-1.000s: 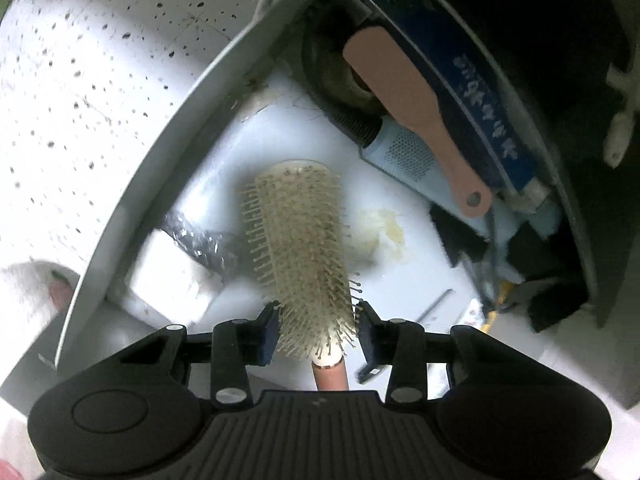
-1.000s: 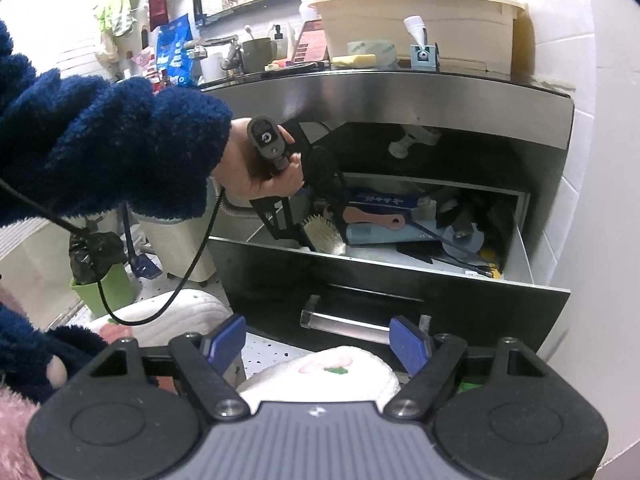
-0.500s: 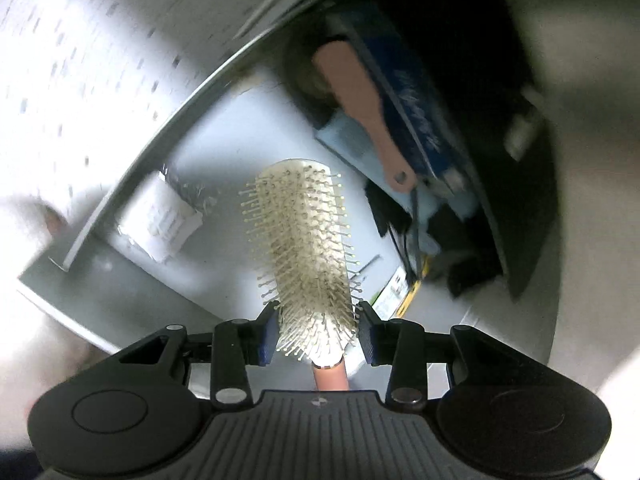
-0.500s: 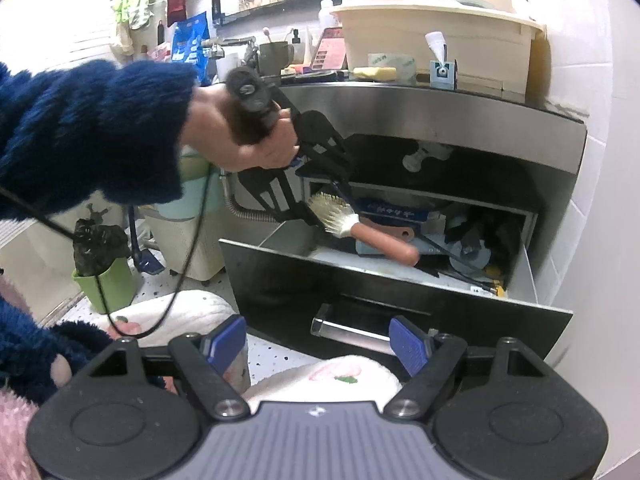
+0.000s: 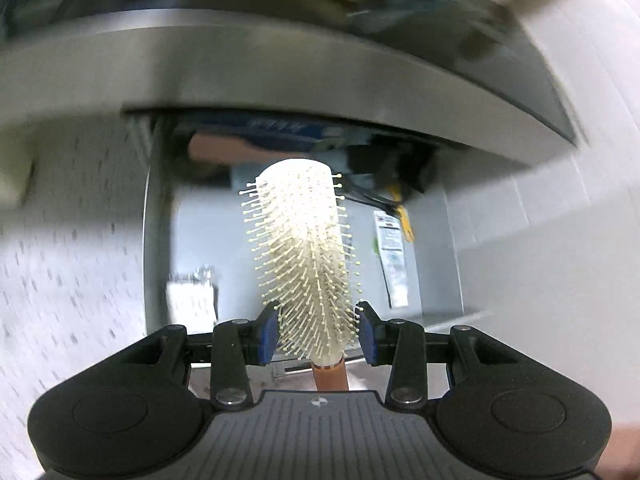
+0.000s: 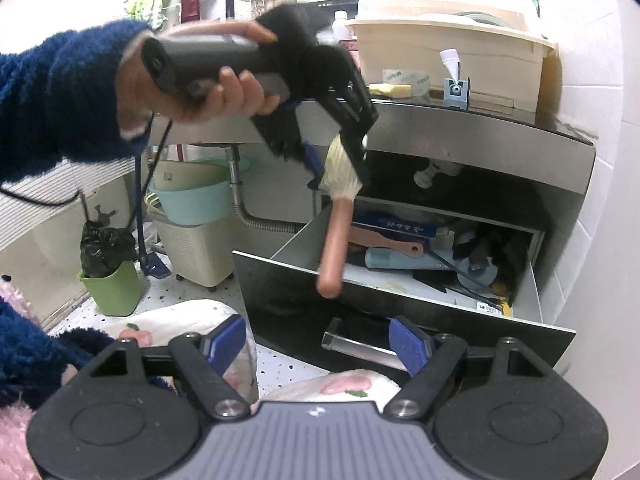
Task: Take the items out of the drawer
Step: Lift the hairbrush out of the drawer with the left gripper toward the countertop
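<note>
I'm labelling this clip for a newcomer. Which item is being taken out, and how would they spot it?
Start at the open drawer under the steel counter, then look above its left corner. There the left tongs are shut on a hairbrush, its handle hanging down. It has a cream bristled head and a pink handle, unlike the flat, bristle-free pink paddle lying in the drawer.

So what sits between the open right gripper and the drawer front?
Right wrist view: nothing between the right gripper and the drawer front; white fabric lies below.
</note>
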`<state>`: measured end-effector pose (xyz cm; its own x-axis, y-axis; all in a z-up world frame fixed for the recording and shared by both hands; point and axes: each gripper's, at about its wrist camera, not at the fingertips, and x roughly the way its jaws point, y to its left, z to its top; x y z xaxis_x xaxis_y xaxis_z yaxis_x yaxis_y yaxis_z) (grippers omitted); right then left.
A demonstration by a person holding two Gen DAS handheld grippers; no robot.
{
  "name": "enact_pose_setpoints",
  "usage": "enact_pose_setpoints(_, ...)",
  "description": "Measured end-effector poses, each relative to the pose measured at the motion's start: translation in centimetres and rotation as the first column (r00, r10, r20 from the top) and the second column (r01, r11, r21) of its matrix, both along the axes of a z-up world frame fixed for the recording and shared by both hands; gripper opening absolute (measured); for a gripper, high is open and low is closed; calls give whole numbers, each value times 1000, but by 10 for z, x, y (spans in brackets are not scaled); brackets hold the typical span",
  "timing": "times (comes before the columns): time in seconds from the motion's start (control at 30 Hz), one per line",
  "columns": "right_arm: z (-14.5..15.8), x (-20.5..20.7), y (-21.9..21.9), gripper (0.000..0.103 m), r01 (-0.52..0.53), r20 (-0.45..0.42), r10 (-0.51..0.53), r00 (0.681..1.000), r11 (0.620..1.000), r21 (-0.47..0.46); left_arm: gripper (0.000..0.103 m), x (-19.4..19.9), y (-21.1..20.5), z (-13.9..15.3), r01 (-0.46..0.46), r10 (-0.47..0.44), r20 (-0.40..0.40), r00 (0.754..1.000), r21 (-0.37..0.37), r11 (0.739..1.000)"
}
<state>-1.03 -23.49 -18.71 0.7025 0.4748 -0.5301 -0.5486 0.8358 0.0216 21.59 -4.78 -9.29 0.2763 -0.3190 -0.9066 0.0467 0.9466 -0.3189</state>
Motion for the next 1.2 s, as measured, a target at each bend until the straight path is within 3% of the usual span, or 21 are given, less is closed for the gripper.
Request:
enact_pose_setpoints(0.17,2,-2,0,79,4,1,-4,1000,1000,5,40,-5,-26,34,160,-162,38,986,46,986)
enact_pose_setpoints(0.37,3,-5,-1,79,9,5,-9,1000,1000,6,40,1,-55,78,316,-328,81,941,128,940)
enact_pose_setpoints(0.63,6,-6,-3,79,32,12,-32,999,999,7,40,36,-104,131,422,-482,136,866,318,849)
enact_pose_setpoints(0.73,5,-6,-2,79,36,13,-36,999,999,5,40,60,-119,144,427,-510,144,848,385,818)
enact_pose_setpoints(0.9,3,-4,-3,79,52,6,-53,999,998,22,40,110,-147,148,473,-571,91,816,464,749)
enact_pose_setpoints(1.2,-11,1,-10,79,86,-38,-84,996,995,55,40,163,-183,124,540,-655,-4,756,569,620)
